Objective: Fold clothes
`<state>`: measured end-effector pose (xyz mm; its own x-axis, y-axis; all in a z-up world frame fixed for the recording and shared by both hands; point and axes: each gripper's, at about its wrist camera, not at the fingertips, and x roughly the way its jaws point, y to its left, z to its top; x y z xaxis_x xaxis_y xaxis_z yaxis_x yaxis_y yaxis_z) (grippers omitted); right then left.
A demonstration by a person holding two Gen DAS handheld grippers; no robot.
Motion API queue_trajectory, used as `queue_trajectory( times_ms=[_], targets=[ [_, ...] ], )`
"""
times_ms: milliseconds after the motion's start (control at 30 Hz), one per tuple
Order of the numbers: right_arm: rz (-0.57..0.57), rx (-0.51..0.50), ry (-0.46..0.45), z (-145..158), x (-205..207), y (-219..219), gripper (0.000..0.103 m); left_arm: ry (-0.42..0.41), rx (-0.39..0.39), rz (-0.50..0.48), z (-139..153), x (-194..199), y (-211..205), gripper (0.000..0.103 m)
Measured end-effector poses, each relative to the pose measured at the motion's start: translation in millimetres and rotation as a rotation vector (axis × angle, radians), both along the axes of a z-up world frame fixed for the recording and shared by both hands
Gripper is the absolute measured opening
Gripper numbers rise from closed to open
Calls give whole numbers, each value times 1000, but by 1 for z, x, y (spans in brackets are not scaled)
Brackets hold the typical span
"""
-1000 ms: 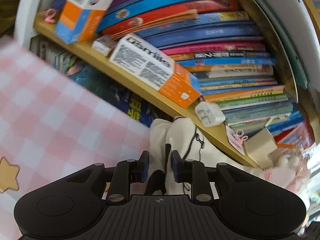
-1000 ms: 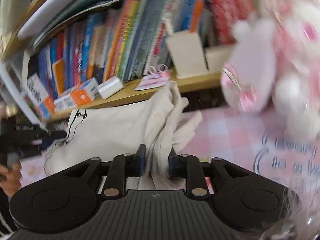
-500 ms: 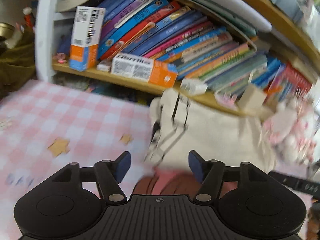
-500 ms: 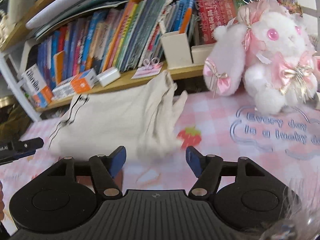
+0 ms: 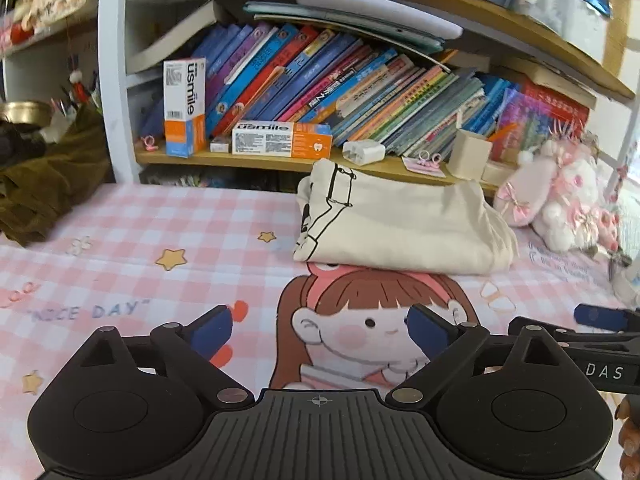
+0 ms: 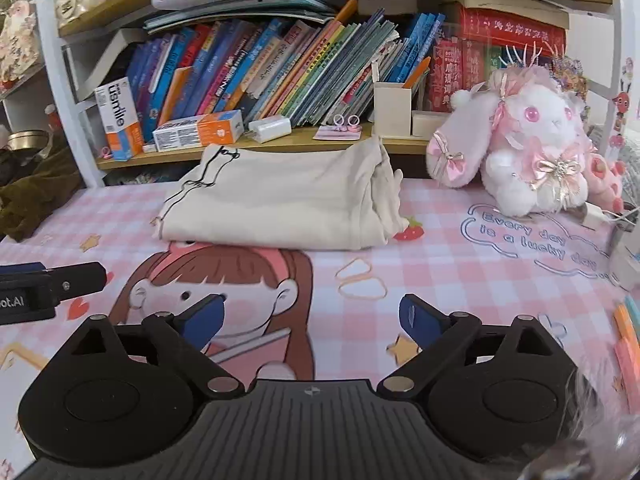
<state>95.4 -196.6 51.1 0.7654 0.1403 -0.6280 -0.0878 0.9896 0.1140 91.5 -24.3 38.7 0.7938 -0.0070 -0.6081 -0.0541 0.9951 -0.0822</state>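
Cream garment (image 6: 280, 204) lies folded into a compact rectangle at upper centre of the frame, its far edge against the bookshelf (image 6: 280, 142), bunched layers to the right. Left hand-held gripper (image 5: 320, 326) and right hand-held gripper (image 6: 312, 316) both stand wide and empty, hovering apart from the cloth, which suggests the fold is complete. Pink checked mat (image 6: 460, 272) covers the counter. Plush rabbit (image 6: 528, 156) sits upper right; books crowd the shelf.

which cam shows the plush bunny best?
Right wrist: the plush bunny is whole and sharp, sitting right of the folded garment. Left wrist shows it at the frame's right edge, distorted, face unclear.
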Motion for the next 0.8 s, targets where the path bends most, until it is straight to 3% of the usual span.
queue_trajectory(
  times_ms=[300, 533, 800],
  targets=[
    [-37, -30, -13, 16, -32, 9, 101, 0, 10, 20, 9, -28, 1, 100],
    [-52, -35, 6, 19, -40, 12, 101, -9, 56, 20, 10, -39, -2, 102],
    [-60, -48, 5, 22, -44, 14, 101, -6, 42, 21, 10, -41, -2, 102]
  ],
)
